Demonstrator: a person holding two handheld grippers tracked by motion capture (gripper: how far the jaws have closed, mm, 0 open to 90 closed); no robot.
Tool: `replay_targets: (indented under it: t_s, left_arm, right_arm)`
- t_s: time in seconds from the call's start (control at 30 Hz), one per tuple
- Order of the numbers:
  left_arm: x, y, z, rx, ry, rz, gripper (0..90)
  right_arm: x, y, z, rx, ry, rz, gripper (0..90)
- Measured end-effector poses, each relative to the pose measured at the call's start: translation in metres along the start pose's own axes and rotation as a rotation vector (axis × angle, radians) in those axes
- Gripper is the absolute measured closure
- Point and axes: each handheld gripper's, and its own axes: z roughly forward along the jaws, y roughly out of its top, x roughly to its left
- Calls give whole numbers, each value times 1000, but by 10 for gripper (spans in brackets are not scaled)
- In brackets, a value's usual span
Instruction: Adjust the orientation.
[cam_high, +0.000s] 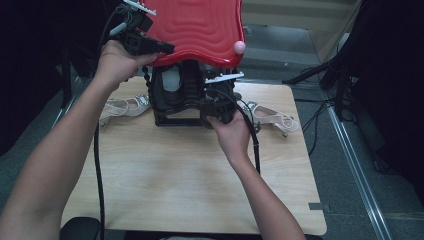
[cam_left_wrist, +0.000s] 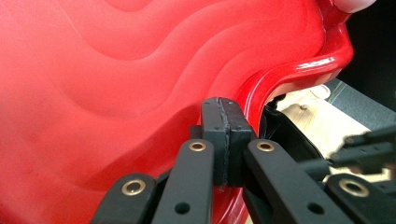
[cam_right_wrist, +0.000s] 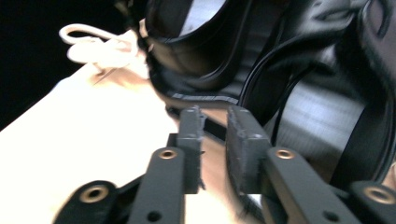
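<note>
While I am watching from the high view: a person is working two hand-held grippers at a wooden bench (cam_high: 190, 170).
Left gripper (cam_high: 167, 48): I am seeing it raised at the upper left, lying against the near rim of a red lid (cam_high: 200, 25).
Left fingers: they are pressed flat together in the left gripper view (cam_left_wrist: 225, 140), with nothing I can make out between the pads; they are lying over the lid's (cam_left_wrist: 140, 70) rippled red surface, close to its curled edge.
Red lid: it is tilted up over a black rack (cam_high: 172, 107) at the far middle of the bench, with a pink knob (cam_high: 240, 47) on its right rim.
Right gripper (cam_high: 215, 107): I am seeing it low, at the rack's right front.
Right fingers: they are standing slightly apart in the right gripper view (cam_right_wrist: 215, 140), gripping nothing, and pointing at black shoes (cam_right_wrist: 219, 51) just ahead.
White sandals: one (cam_high: 125, 106) is lying left of the rack, another (cam_high: 272, 118) right of it, both on the bench.
Blur: the right gripper view is smeared, so I cannot tell whether the fingers are touching the shoes.
</note>
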Motion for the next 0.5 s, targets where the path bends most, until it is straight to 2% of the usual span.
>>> replay_targets:
  t_s: [0.17,0.23,0.3,0.5]
  left_arm:
    - [0,-1,0,-8,2,-1,900]
    - [0,-1,0,-9,3,1,900]
    - [0,-1,0,-10,2,2,900]
    - [1,-1,0,-12,-3,4,900]
  right_arm:
    - [3,-14,-10,28,50,-11,900]
    - [4,-21,-12,48,74,-13,900]
    - [3,-28,-11,60,79,-33,900]
    - [-4,-49,-4,92,98,-33,900]
